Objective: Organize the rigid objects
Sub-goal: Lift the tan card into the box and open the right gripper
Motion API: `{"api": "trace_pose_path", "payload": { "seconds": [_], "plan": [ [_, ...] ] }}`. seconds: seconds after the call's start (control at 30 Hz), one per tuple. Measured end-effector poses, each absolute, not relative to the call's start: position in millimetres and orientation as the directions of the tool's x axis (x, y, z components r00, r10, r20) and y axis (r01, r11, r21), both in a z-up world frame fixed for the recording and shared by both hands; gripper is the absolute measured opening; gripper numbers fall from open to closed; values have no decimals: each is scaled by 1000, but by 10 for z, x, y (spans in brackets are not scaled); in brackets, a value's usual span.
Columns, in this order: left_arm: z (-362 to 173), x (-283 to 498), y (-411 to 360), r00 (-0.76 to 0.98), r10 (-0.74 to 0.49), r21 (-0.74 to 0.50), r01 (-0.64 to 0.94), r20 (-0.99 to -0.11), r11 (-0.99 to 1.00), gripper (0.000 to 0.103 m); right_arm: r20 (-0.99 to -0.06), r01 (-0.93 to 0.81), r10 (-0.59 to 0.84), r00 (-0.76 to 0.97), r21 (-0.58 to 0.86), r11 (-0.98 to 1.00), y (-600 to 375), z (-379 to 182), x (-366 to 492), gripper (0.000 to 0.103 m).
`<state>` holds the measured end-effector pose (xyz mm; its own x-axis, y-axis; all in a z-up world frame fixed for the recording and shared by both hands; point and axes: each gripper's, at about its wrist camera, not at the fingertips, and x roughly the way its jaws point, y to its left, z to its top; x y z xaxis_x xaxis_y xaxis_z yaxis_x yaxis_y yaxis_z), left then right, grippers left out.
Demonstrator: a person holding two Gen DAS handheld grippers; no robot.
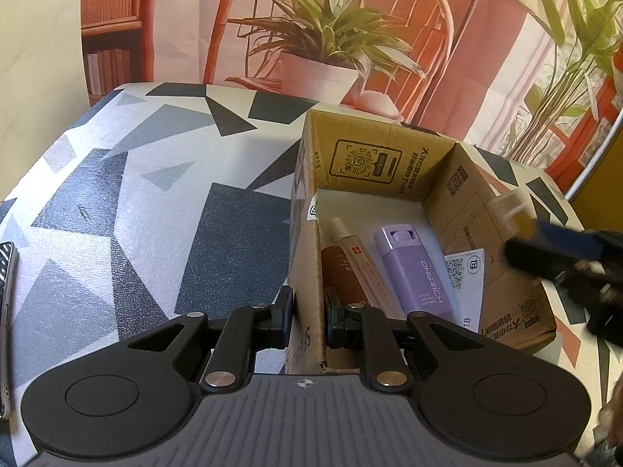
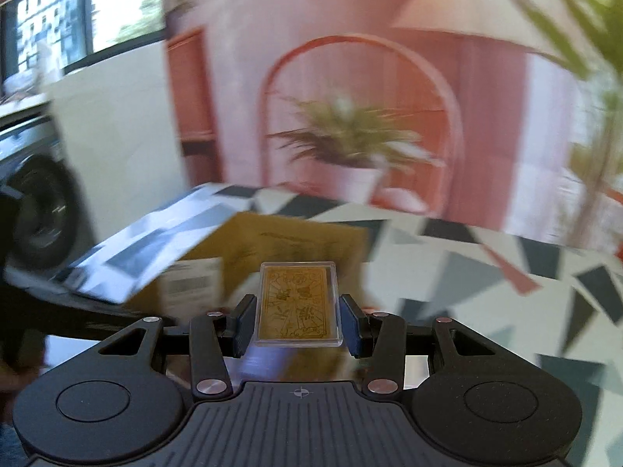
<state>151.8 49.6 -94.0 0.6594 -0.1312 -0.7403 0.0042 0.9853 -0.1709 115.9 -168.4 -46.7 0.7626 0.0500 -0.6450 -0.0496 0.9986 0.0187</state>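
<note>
An open cardboard box stands on the patterned table. My left gripper is shut on the box's near left wall, one finger outside and one inside. In the box lie a purple device, a slim tube, a brown item and a white label card. My right gripper is shut on a clear case with a gold card. In the left wrist view the right gripper shows blurred above the box's right wall, carrying the case. The box lies blurred beyond the case.
The table cover has grey, black and white triangles. A phone-like object lies at its left edge. A printed backdrop with a chair and plant hangs behind the table. A washing machine stands at the far left.
</note>
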Motion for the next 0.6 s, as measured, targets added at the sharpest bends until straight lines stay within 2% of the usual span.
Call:
{"api": "trace_pose_path", "payload": {
  "seconds": [0.17,0.47,0.53,0.6],
  "plan": [
    [-943,1523,510,658,-137,-177,6,-740,984,17,-700,-118,109,705,36,992,-1423,-611,1307,42],
    [-942,1523,510,658,-137,-177,6,-741,984,17,-724,-133,143,674,71,989,-1374,-662,1269,44],
    [-942,1522,511,658,-137,-177,6,-740,984,17,-721,-137,148,677,74,988,-1376,-639,1246,53],
    [-942,1523,514,658,-137,-179,4,-740,984,17,-703,-137,149,695,74,988,-1391,-590,1203,56]
  ]
}}
